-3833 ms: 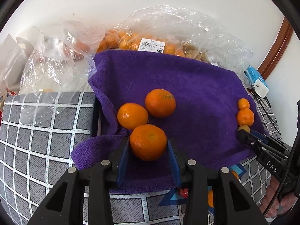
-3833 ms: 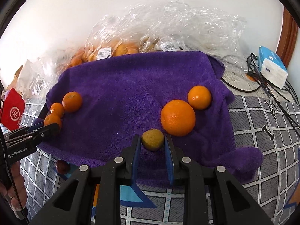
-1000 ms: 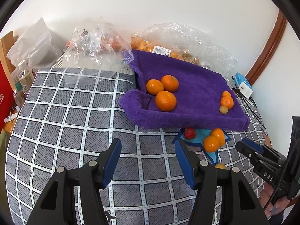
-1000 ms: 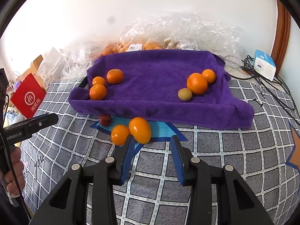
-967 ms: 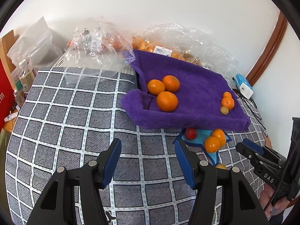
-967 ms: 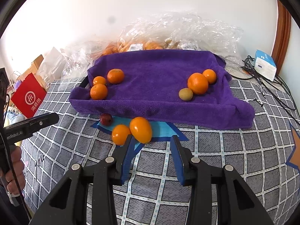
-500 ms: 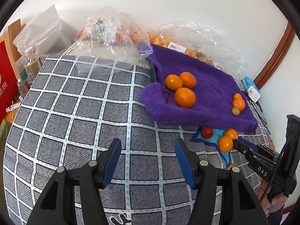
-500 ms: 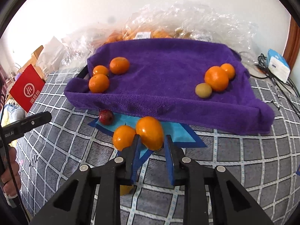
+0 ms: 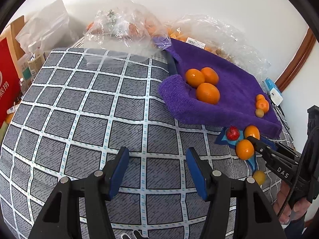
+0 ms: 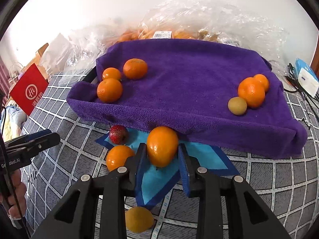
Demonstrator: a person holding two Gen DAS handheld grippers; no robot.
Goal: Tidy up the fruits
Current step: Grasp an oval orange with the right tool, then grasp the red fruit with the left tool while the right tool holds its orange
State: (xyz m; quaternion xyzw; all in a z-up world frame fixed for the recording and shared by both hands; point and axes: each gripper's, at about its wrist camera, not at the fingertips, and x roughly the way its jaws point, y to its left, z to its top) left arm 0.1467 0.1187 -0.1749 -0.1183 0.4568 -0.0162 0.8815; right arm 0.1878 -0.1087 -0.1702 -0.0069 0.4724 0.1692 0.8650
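White wall, brown wooden trim, grid-patterned bedcover.

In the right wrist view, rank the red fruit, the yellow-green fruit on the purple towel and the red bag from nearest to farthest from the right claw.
1. Red fruit: just left of the right claw, on the blue patch in front of the towel.
2. Yellow-green fruit: further back and to the right, on the purple towel beside two oranges.
3. Red bag: farthest, at the far left, beyond the checked cover.

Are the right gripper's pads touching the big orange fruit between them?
Touching: the right wrist view shows the right gripper with both pads against the orange fruit.
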